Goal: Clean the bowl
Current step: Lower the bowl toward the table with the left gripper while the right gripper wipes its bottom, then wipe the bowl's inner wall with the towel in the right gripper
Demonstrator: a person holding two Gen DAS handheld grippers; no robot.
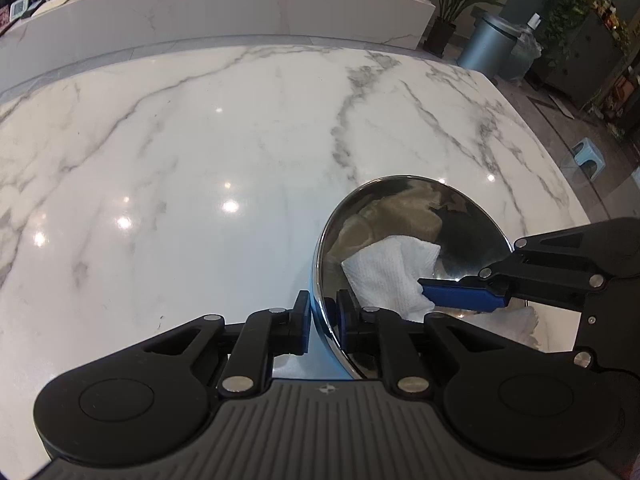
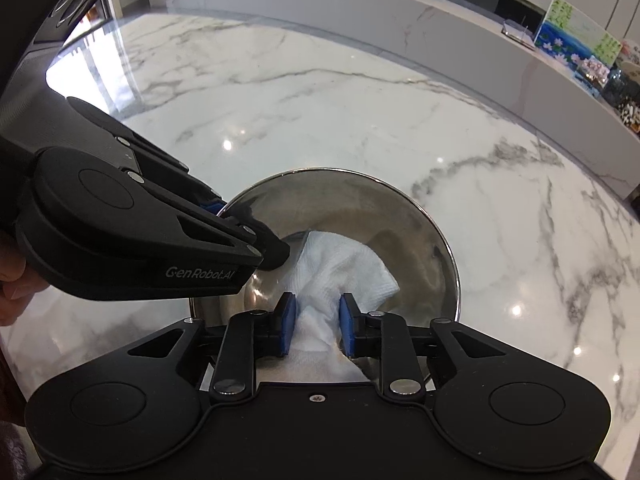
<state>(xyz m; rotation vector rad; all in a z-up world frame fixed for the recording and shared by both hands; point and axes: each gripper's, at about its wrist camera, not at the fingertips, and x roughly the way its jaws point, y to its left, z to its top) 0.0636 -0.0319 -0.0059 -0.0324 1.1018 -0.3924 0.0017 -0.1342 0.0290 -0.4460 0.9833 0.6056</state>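
The stainless steel bowl [image 1: 412, 248] sits low and right of centre in the left wrist view, on the marble table [image 1: 200, 160], and it looks tipped up a little toward the right gripper. The left gripper [image 1: 324, 322] is clamped on the bowl's near rim, 1 finger outside the wall and 1 inside. The right gripper [image 2: 316, 326] is pinched on a wad of white paper towel [image 2: 340, 272] whose free end lies against the bowl's inner wall, centre of the right wrist view. I judge the bowl light, rigid and slick; the thin rim is the sensible hold, though polished steel could slide between the pads. The towel is soft and crushable, best gripped by its bunched middle.
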